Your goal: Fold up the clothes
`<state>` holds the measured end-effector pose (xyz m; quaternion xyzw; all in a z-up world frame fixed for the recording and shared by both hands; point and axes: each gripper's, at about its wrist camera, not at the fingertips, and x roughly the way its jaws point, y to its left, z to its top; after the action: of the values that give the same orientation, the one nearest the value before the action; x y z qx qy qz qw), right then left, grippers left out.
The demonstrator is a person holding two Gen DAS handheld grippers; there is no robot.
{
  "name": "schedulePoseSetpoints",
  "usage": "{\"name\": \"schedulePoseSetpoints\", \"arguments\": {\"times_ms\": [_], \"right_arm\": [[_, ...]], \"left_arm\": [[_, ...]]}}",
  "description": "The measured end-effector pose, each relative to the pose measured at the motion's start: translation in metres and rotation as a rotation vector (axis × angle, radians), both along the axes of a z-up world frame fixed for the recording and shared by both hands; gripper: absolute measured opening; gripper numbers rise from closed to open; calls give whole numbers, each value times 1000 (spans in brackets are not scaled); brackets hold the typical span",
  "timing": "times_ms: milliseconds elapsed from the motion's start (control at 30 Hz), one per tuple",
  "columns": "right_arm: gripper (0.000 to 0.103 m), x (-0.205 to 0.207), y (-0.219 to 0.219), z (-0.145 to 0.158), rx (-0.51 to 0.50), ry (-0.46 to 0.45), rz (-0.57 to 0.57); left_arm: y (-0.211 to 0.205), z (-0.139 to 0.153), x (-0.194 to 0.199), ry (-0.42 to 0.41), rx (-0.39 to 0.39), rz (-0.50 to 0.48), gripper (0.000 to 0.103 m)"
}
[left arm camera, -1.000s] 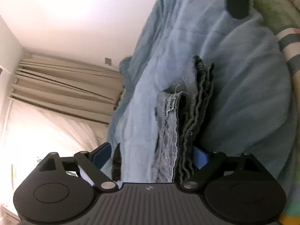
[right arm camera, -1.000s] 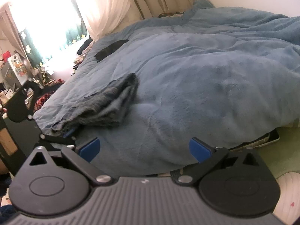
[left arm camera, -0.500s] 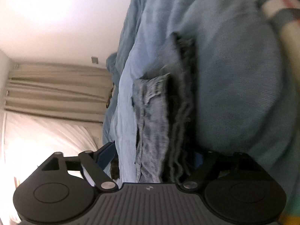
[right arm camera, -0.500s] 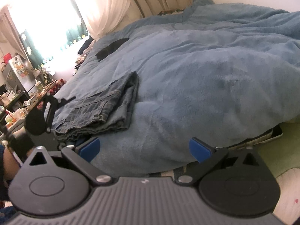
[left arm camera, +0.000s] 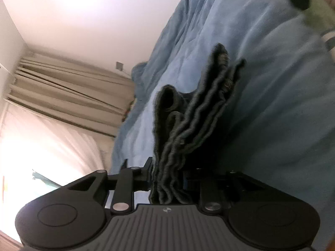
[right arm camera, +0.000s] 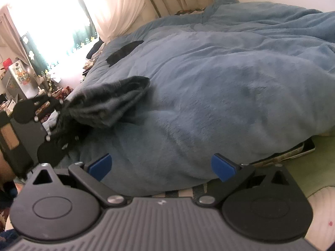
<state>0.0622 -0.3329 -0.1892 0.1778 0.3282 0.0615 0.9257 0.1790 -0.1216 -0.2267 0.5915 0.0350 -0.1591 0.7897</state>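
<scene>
One garment in play: folded denim jeans (left arm camera: 188,125), stacked in several layers, lying at the near-left edge of the bed on the blue blanket (right arm camera: 219,83). Left tool (left arm camera: 167,179) has the stack's end between its fingers, jaws closing on it; in the left wrist view the layers look pinched, so I read it as clamped on the jeans. The right wrist view shows the same grip from the side (right arm camera: 60,113), with that end of the bundle looking raised off the blanket, though it's blurry. Right tool (right arm camera: 161,165) sits with its blue pads wide apart, nothing between them, aimed at the blanket's front slope, well apart from the jeans.

Step in hand, by my read: folding mostly done, left tool picking up the finished bundle to move or place it.

Next move calls for: firm clamp across all layers so none slip out, a level lift so the fold holds, right tool likely supporting the free far end (right arm camera: 138,83).
</scene>
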Motion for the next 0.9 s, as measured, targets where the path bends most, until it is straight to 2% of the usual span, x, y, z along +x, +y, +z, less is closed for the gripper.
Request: {"name": "schedulePoseSetpoints", "arguments": {"times_ms": [100, 133, 167, 233, 400, 533, 667, 767, 833, 900], "right_arm": [[102, 3, 3, 1, -1, 5, 7], [102, 3, 4, 2, -4, 1, 9], [102, 2, 5, 3, -11, -2, 12], [102, 0, 5, 6, -29, -8, 13], [102, 3, 2, 13, -73, -14, 50], [102, 5, 5, 24, -105, -39, 78], [102, 6, 10, 31, -108, -56, 86], [102, 6, 13, 32, -100, -54, 87], [102, 7, 15, 31, -84, -48, 92], [102, 8, 18, 31, -72, -46, 107]], "left_arm": [[-14, -18, 10, -29, 107, -35, 34], [-18, -22, 12, -12, 121, -49, 32], [-22, -22, 15, 34, 114, -55, 28], [-26, -10, 22, 127, 46, -32, 24], [-12, 67, 57, 348, -188, 61, 23], [12, 140, 95, 620, -461, 156, 23], [32, 200, 113, 872, -641, 220, 22], [53, 221, 118, 1081, -804, 265, 22], [74, 212, 130, 1207, -934, 307, 22], [93, 191, 137, 1285, -1053, 340, 22]]}}
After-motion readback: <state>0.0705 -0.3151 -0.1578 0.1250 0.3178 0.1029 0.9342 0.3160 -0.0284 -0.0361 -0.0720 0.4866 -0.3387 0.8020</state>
